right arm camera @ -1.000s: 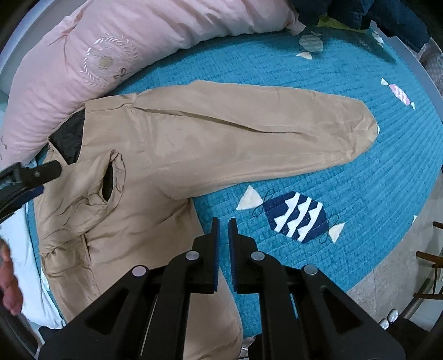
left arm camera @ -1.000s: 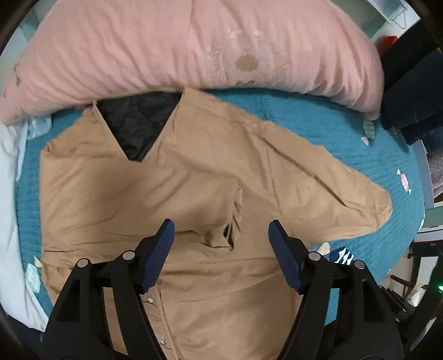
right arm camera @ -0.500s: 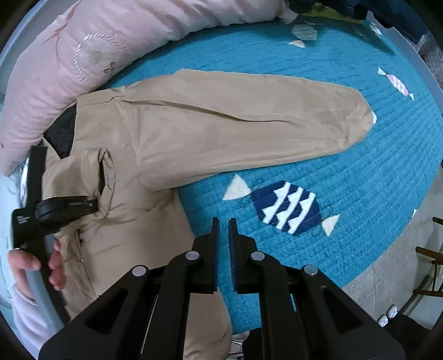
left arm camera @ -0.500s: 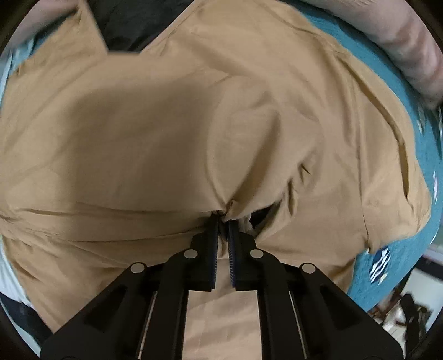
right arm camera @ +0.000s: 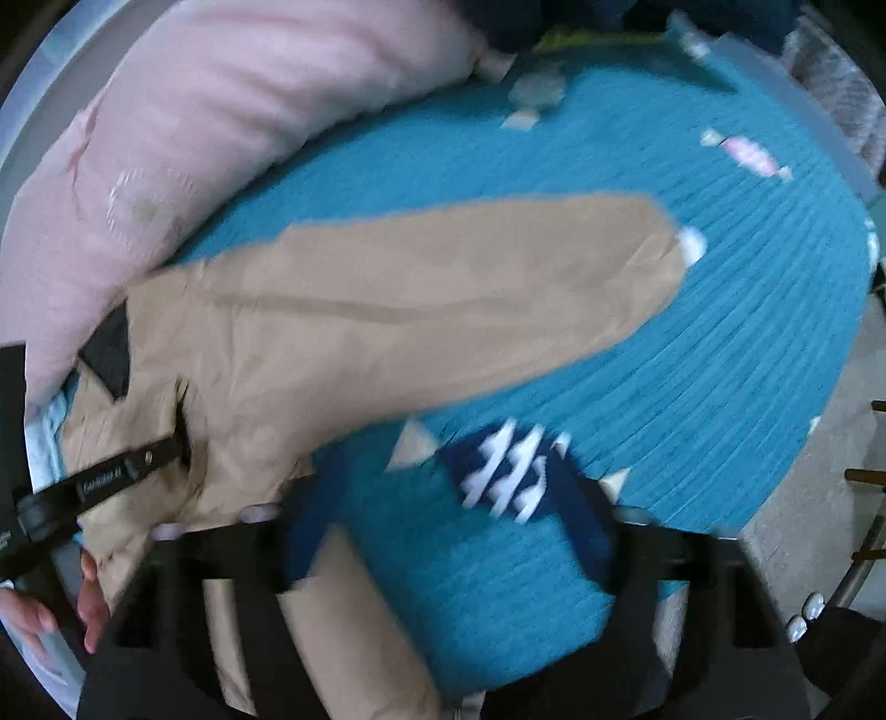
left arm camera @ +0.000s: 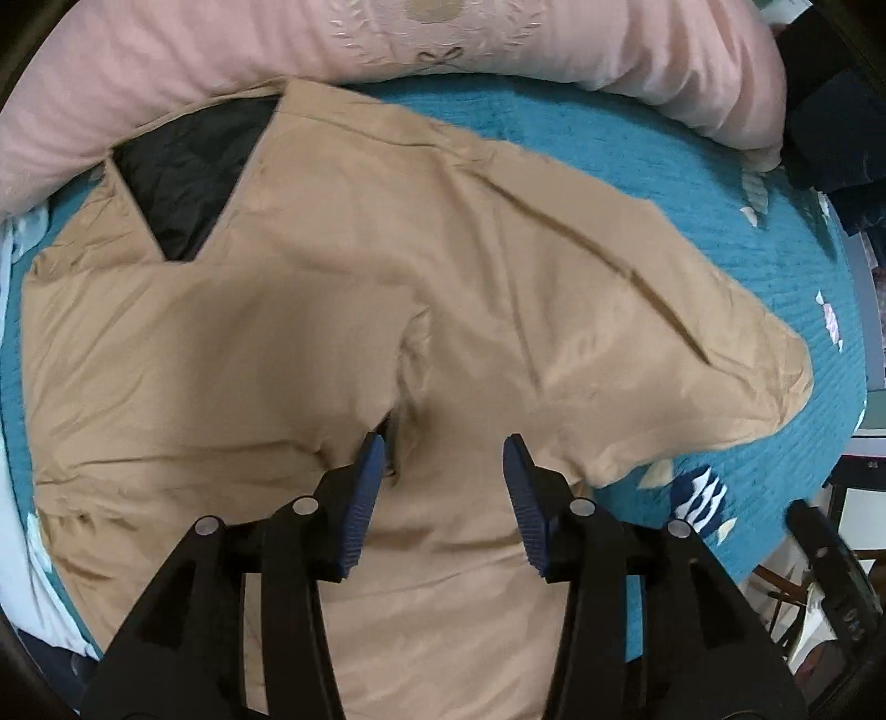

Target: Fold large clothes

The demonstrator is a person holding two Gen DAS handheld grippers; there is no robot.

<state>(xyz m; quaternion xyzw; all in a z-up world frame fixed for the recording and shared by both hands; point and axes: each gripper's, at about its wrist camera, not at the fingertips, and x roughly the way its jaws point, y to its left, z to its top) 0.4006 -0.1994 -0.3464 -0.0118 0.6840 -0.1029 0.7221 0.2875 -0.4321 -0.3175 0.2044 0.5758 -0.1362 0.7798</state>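
A tan jacket (left arm camera: 343, 310) with black quilted lining (left arm camera: 183, 183) lies flat on a teal bedspread (left arm camera: 692, 183). One sleeve is folded across the chest, its cuff near my left gripper (left arm camera: 440, 471), which is open and empty just above the cloth. The other sleeve (right arm camera: 470, 288) stretches out to the right. My right gripper (right arm camera: 443, 498) is open and blurred, over the bedspread beside the jacket's side edge. The left gripper (right arm camera: 105, 482) shows at the left of the right wrist view.
A long pink pillow (left arm camera: 277, 50) lies along the far side of the bed. Dark clothes (left arm camera: 830, 122) are piled at the far right. The bed edge and floor (right arm camera: 803, 498) are at the right. A fish print (right arm camera: 509, 476) marks the bedspread.
My left gripper let go of the folded sleeve's cuff, opened and drew back. My right gripper went from shut to open and is moving.
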